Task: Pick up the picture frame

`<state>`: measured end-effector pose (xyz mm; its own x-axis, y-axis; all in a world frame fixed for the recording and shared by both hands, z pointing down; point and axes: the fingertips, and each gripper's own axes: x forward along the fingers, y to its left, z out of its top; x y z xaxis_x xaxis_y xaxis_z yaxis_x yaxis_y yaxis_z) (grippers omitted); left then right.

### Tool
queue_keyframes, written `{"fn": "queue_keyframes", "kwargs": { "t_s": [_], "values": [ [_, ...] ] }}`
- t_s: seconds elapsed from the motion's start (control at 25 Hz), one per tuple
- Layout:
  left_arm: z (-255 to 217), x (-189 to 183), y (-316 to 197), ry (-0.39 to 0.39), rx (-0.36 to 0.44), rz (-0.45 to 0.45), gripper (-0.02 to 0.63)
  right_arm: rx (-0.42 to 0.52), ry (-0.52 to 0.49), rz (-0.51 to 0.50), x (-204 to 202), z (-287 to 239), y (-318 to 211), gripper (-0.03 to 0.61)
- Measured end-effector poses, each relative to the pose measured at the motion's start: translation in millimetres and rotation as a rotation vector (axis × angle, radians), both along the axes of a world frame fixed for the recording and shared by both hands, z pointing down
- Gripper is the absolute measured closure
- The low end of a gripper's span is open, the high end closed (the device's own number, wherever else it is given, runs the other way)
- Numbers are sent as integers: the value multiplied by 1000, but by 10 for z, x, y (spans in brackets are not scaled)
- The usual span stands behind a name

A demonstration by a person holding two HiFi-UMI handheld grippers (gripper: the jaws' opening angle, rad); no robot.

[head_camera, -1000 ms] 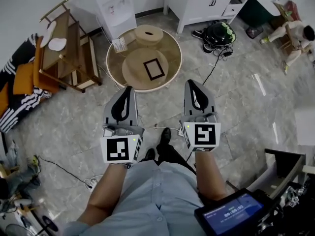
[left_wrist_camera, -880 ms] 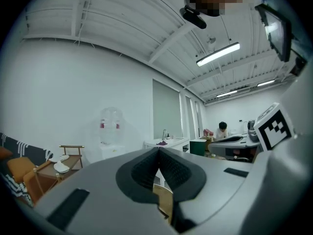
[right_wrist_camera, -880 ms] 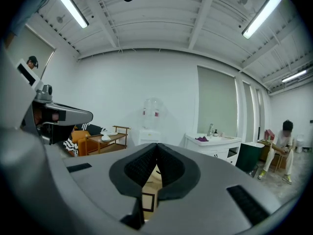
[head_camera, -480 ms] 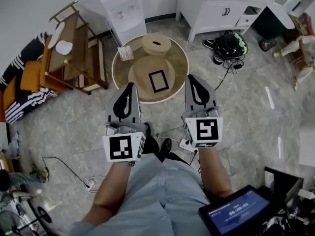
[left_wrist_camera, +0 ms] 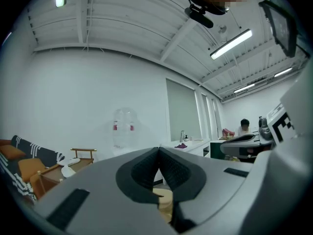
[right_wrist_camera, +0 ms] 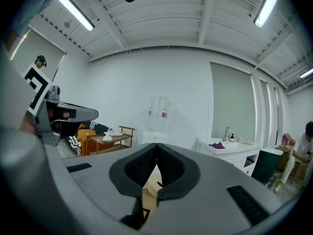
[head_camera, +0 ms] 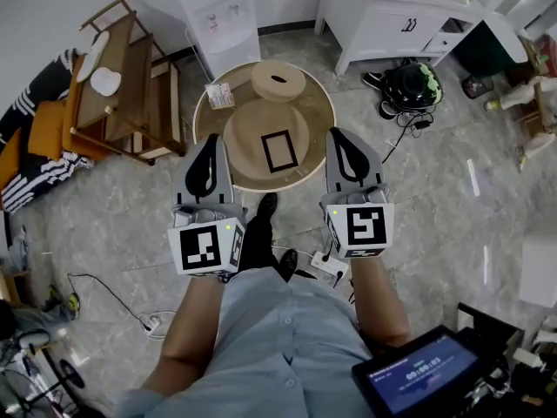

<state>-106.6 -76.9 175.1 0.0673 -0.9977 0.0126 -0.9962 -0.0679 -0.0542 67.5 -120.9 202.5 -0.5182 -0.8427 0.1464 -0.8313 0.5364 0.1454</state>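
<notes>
Now, left hand-held gripper (head_camera: pixel 211 139), right hand-held gripper (head_camera: pixel 338 134) clenched, empty; picture frame (head_camera: pixel 278 151) flat on table (head_camera: pixel 318 103), clear of rim.

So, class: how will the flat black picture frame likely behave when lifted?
The picture frame looks thin and rigid, so probably light and lifts whole. Lying flat on the round tan board, its low edges may be hard to pinch; it could slide.

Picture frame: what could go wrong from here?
1. The picture frame lies flat on a round wooden pad. The left gripper and right gripper are both shut and empty, so a jaw may push the frame along rather than get under an edge.
2. A power strip and its cables lie on the floor by the person's feet, a likely trip hazard.
</notes>
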Motion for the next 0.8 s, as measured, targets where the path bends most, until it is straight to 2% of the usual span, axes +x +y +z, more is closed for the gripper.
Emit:
{"fn": "queue_keyframes", "kwargs": {
  "t_s": [0.32,0.8],
  "values": [
    [380,-216,-684,9,-81,26,603,-92,19,5,-222,483,-606,565],
    [1438,-624,-1527,47,-271,53,603,-280,81,1,-613,1614,-1398,565]
  ]
}}
